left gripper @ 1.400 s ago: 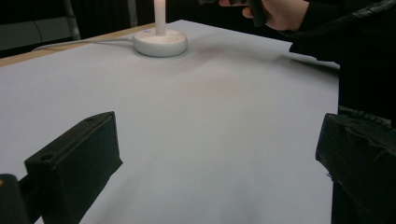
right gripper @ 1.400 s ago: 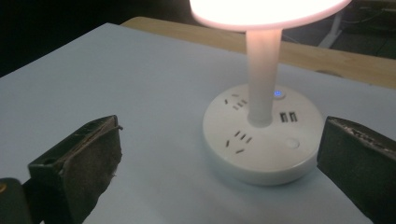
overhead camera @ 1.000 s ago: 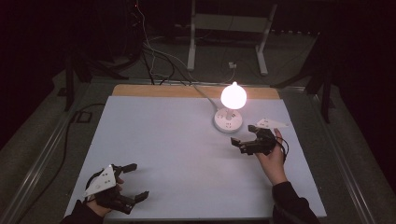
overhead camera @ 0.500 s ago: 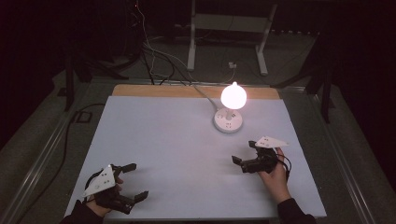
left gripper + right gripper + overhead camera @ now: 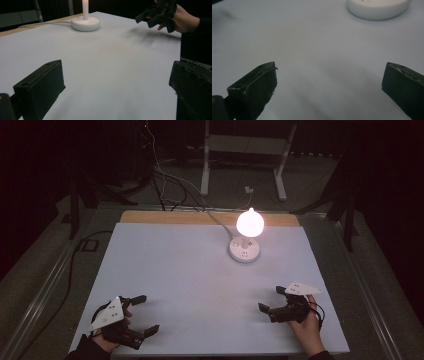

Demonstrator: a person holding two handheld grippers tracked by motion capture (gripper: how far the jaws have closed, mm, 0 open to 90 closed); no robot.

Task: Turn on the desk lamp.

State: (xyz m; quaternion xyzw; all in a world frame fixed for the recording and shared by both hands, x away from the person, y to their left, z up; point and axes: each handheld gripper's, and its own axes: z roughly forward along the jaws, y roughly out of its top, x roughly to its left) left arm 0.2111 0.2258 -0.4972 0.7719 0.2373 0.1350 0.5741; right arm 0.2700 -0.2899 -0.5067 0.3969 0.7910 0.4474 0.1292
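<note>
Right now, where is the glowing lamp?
In the high view the lamp stands at the table's far right, well beyond the right gripper.

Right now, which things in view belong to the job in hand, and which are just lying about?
Job in hand:
- lit lamp on its round white base
- right hand-held gripper, open, nearest the lamp
- left hand-held gripper, open

Lying about:
- lamp cord
- cables on the floor
- white stand behind the table

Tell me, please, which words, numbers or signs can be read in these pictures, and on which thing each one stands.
No text can be read.
The lamp base has small dark marks on top, too small to read.
The grey plate on each hand-held gripper has marks, also too small.
</note>
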